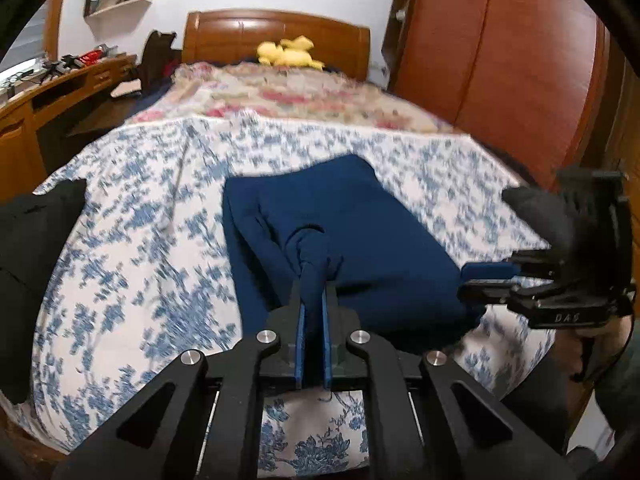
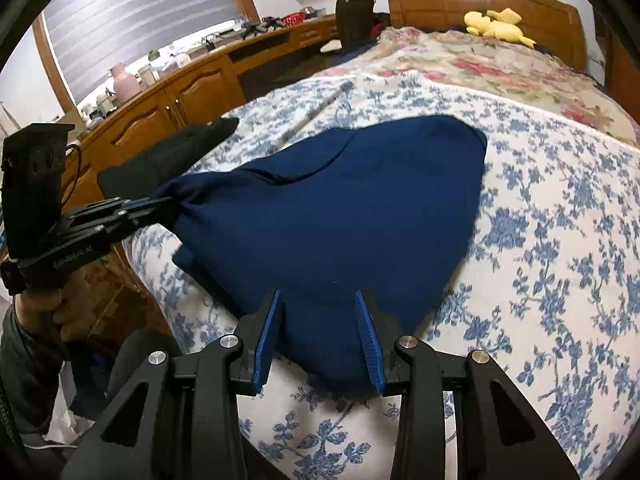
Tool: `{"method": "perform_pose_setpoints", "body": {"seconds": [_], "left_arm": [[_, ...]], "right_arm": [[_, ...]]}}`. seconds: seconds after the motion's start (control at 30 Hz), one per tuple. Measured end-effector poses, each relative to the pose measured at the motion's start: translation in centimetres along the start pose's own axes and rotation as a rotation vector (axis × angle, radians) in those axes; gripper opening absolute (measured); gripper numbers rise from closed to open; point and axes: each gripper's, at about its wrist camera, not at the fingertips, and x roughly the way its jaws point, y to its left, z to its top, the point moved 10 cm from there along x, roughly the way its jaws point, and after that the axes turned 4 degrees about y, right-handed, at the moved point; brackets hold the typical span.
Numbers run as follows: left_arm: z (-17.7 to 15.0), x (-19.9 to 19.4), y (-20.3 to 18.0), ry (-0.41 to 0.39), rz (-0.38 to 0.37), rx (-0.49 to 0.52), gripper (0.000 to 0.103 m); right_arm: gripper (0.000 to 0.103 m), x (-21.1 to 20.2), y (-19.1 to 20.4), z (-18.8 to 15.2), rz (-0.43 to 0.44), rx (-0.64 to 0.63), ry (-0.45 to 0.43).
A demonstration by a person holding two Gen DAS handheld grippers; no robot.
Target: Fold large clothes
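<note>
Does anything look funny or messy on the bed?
A little. The navy garment lies bunched and lopsided on the blue floral sheet, not flat. One corner is twisted into a tight rope where the left gripper pinches it. The right gripper is open around the near edge.

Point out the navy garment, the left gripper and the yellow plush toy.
navy garment [image 2: 340, 216], right wrist view, on the flat middle of the cloth.
left gripper [image 1: 315, 300], left wrist view, between the fingertips shut on a bunched fold.
yellow plush toy [image 1: 290, 54], left wrist view, on its body by the headboard.
</note>
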Motion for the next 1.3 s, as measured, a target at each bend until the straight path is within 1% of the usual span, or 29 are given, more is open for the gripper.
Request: {"method": "perform_pose_setpoints", "body": {"seconds": [0.1, 0.17, 0.2, 0.3, 0.4, 0.5, 0.57, 0.63, 0.67, 0.73, 0.87, 1.0, 1.13, 1.2, 1.3], "left_arm": [[0.5, -1.0, 1.5, -0.018, 0.029, -0.013, 0.007], [0.1, -0.7, 2.7, -0.002, 0.054, -0.02, 0.007], [-0.5, -0.3, 3.5, 0.02, 0.06, -0.033, 0.007], [-2.4, 0.9, 4.1, 0.069, 0.038, -0.062, 0.007], [-3.6, 1.4, 4.0, 0.083, 0.039, -0.067, 0.008], [-4.2, 1.6, 4.0, 0.093, 0.043, -0.075, 0.011], [-4.2, 1.6, 4.3, 0.099, 0.064, -0.07, 0.026], [-4.2, 1.5, 4.7, 0.1, 0.081, -0.067, 0.034], [-4.2, 1.3, 4.9, 0.096, 0.077, -0.071, 0.039], [-4.4, 1.0, 5.3, 0.094, 0.068, -0.083, 0.045], [-5.2, 1.0, 6.1, 0.123, 0.074, -0.086, 0.045], [-6.9, 1.7, 6.7, 0.189, 0.072, -0.066, 0.045], [-8.0, 2.1, 7.6, 0.223, 0.086, -0.072, 0.045], [-8.2, 2.2, 8.2, 0.226, 0.089, -0.09, 0.045], [-8.1, 2.2, 9.0, 0.22, 0.098, -0.113, 0.045]], "right_arm": [[0.039, -0.6, 0.8, 0.7, 0.017, -0.012, -0.02], [0.039, -0.5, 1.2, 0.7, 0.021, -0.028, -0.023], [0.039, -0.2, 1.4, 0.6, 0.022, -0.035, -0.018], [0.039, 1.3, 1.3, -0.3, 0.012, -0.044, 0.015], [0.039, 2.4, 1.1, -1.1, 0.014, -0.038, 0.039], [0.039, 2.4, 1.1, -1.0, 0.023, -0.032, 0.041], [0.039, 2.1, 1.1, -0.4, 0.022, -0.029, 0.039], [0.039, 1.6, 0.5, 0.3, -0.011, -0.038, 0.027], [0.039, 1.4, 0.3, 0.7, -0.022, -0.04, 0.019], [0.039, 0.9, -0.4, 1.6, -0.03, -0.038, 0.003], [0.039, 1.2, -2.5, 3.3, -0.071, -0.038, -0.008], [0.039, 2.9, -4.6, 5.8, -0.111, -0.032, -0.012], [0.039, 5.8, -6.1, 8.2, -0.124, -0.021, -0.005], [0.043, 7.5, -7.1, 9.3, -0.139, -0.011, -0.001], [0.044, 10.1, -9.5, 10.8, -0.173, 0.046, 0.009]]}}
